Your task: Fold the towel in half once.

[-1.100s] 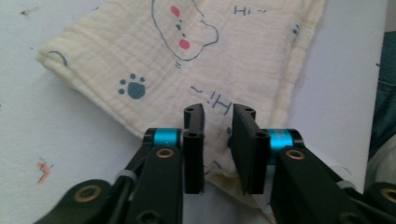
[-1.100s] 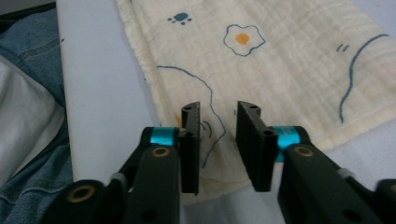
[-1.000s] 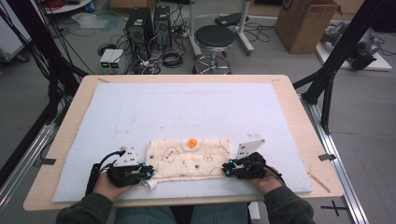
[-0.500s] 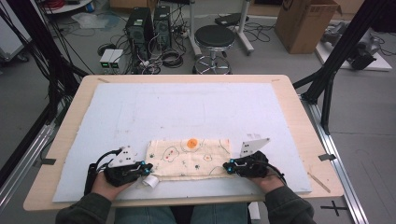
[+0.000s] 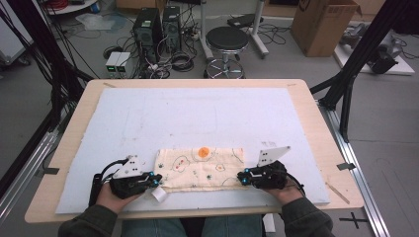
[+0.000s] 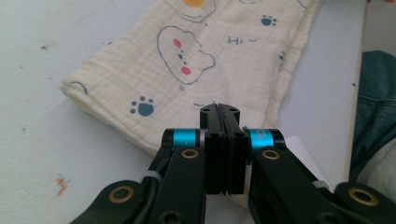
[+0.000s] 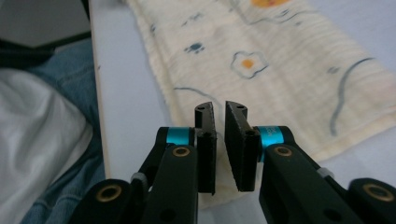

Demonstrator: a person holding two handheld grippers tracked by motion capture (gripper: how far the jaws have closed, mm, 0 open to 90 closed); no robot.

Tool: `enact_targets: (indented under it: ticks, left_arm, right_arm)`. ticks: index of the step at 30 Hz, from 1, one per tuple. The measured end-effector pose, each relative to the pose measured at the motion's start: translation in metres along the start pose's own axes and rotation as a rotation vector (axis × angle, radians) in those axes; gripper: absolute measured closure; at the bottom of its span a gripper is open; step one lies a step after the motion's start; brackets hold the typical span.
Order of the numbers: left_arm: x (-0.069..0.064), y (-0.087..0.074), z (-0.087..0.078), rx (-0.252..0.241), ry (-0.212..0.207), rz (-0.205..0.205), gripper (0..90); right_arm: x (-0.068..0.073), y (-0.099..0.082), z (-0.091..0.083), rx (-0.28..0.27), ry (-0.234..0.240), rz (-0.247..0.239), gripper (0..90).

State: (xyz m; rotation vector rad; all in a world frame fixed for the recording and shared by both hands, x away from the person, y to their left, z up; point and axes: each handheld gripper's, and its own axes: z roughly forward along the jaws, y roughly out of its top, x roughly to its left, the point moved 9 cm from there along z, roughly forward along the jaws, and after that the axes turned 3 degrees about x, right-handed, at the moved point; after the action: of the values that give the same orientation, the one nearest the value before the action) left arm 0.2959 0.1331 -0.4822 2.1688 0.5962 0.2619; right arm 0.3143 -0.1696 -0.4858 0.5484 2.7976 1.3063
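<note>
Cloth [image 5: 200,168] is lying folded flat at the tabletop's [image 5: 306,103] near edge, long axis running left to right between the left claw [image 5: 157,179], pressed shut, and the right claw [image 5: 240,177], barely parted.

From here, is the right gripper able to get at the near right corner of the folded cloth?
Probably yes. The right gripper sits right at the cloth's near right corner, its jaws slightly parted over the edge, having just been opening, and nothing lies between them and the fabric.
</note>
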Motion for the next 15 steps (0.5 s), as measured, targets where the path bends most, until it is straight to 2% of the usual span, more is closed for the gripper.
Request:
enact_targets:
  ticks: [2, 5, 8, 10, 13, 15]
  left_arm:
    - [-0.001, 0.000, 0.000, -0.001, -0.007, 0.000, 88.5]
    - [-0.003, -0.001, -0.001, 0.003, -0.020, 0.005, 88.5]
    - [-0.006, -0.005, 0.002, 0.026, -0.044, 0.006, 88.6]
    - [-0.008, -0.008, 0.004, 0.050, -0.054, 0.012, 88.5]
    - [-0.008, -0.011, 0.007, 0.074, -0.064, 0.015, 88.5]
    - [-0.007, -0.011, 0.007, 0.069, -0.057, 0.007, 88.5]
  right_arm:
    - [0.003, -0.002, 0.004, 0.026, 0.004, -0.018, 83.7]
    - [0.005, -0.002, 0.005, 0.032, 0.013, -0.027, 82.5]
    - [0.007, -0.003, 0.008, 0.046, 0.020, -0.034, 73.0]
    - [0.008, -0.005, 0.012, 0.072, 0.017, -0.046, 71.0]
    - [0.007, -0.008, 0.016, 0.105, 0.003, -0.066, 72.6]
    - [0.008, -0.008, 0.016, 0.110, 0.006, -0.064, 80.2]
